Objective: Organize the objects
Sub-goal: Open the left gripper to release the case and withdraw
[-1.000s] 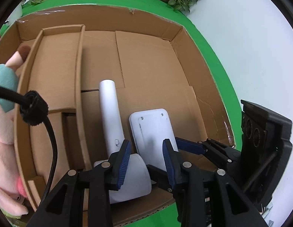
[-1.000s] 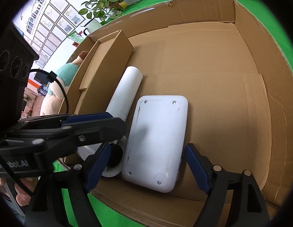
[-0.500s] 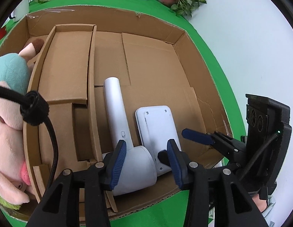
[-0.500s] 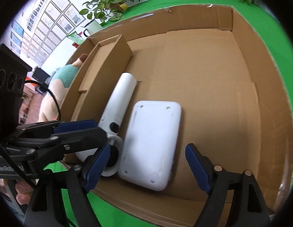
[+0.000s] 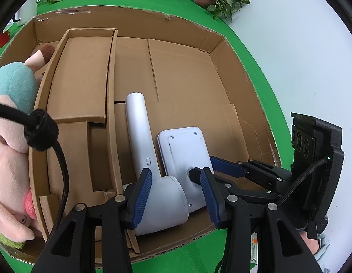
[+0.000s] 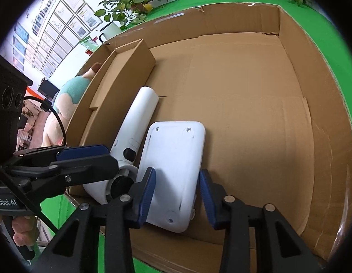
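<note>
My left tongs (image 5: 173, 195) gape over smooth white hairdryer (image 5: 141, 136). My right tongs (image 6: 177, 195) gape around glossy white slab (image 6: 176, 159). "nRobot.AI" lower left; corrugated cardboard box (image 6: 244, 34).

White hair dryer (image 5: 151, 170) lying flat on the floor of the cardboard box (image 5: 189, 79), lower centre of the left wrist frame, handle stretching toward the upper frame, bulky head at the near wall. Just beside it, on its right, a flat white rounded-corner device (image 6: 173, 173), screw-studded face up; the two possibly touch along their edges.
</note>
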`<control>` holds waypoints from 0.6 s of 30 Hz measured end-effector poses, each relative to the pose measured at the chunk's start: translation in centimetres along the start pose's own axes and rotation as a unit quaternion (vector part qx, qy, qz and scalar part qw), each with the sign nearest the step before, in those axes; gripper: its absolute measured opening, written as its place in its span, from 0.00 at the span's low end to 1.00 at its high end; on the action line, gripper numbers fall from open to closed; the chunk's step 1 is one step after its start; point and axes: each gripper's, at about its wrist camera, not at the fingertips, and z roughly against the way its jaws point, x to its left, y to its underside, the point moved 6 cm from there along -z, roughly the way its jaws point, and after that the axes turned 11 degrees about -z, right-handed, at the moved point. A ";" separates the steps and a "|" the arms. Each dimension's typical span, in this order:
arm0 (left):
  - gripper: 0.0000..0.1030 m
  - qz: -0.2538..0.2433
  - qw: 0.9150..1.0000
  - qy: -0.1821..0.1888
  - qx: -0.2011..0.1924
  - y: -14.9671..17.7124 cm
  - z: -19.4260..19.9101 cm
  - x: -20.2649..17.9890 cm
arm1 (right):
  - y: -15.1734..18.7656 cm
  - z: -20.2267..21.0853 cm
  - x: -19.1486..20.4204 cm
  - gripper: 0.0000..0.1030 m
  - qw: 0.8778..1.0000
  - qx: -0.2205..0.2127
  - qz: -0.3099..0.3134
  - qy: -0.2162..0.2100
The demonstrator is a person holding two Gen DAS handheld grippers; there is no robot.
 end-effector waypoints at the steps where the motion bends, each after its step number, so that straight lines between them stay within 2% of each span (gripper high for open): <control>1: 0.42 -0.001 1.000 0.000 0.000 0.0 0.0 0.0 | 0.0 0.0 0.1 0.37 1.000 0.001 0.002 -0.001; 4: 0.42 -0.008 1.000 -0.008 -0.007 0.0 0.2 -0.1 | 0.1 0.1 0.1 0.38 1.000 0.000 0.003 0.002; 6: 0.42 -0.031 0.998 -0.038 -0.035 -0.2 1.0 -0.4 | 0.1 0.5 0.0 0.50 1.000 -0.013 0.009 0.018; 7: 0.42 -0.042 0.996 -0.058 -0.053 -0.1 1.8 -0.5 | 0.2 0.9 -0.1 0.66 0.999 -0.024 0.016 0.037; 8: 0.43 -0.050 0.993 -0.074 -0.074 -0.1 2.6 -0.7 | 0.3 1.4 -0.2 0.79 0.997 -0.041 0.027 0.062; 9: 0.43 -0.059 0.990 -0.087 -0.099 0.0 3.6 -0.9 | 0.5 2.2 -0.3 0.79 0.993 -0.062 0.039 0.088; 10: 0.49 -0.068 0.984 -0.102 -0.126 0.2 4.9 -1.3 | 0.8 2.9 -0.4 0.79 0.991 -0.079 0.045 0.103; 11: 0.53 -0.078 0.975 -0.127 -0.164 0.6 6.5 -1.7 | 1.3 3.9 -0.3 0.81 0.987 -0.100 0.048 0.112; 12: 0.64 -0.086 0.966 -0.149 -0.194 1.0 7.8 -2.1 | 1.7 4.6 -0.3 0.83 0.985 -0.116 0.050 0.116; 13: 0.78 -0.094 0.953 -0.174 -0.228 1.7 9.3 -2.6 | 2.3 5.5 -0.2 0.88 0.981 -0.137 0.054 0.122; 14: 0.85 -0.102 0.938 -0.204 -0.262 2.5 10.7 -3.1 | 3.0 6.5 0.0 0.91 0.976 -0.161 0.063 0.129; 15: 1.00 -0.109 0.923 -0.230 -0.289 3.5 11.9 -3.6 | 3.5 7.1 0.3 0.94 0.972 -0.178 0.073 0.132; 16: 1.00 -0.118 0.907 -0.256 -0.312 4.5 12.8 -4.2 | 4.1 7.8 0.7 1.00 0.967 -0.196 0.084 0.136; 18: 1.00 -0.131 0.892 -0.286 -0.325 6.1 13.6 -4.9 | 5.5 8.8 1.4 0.99 0.958 -0.220 0.107 0.147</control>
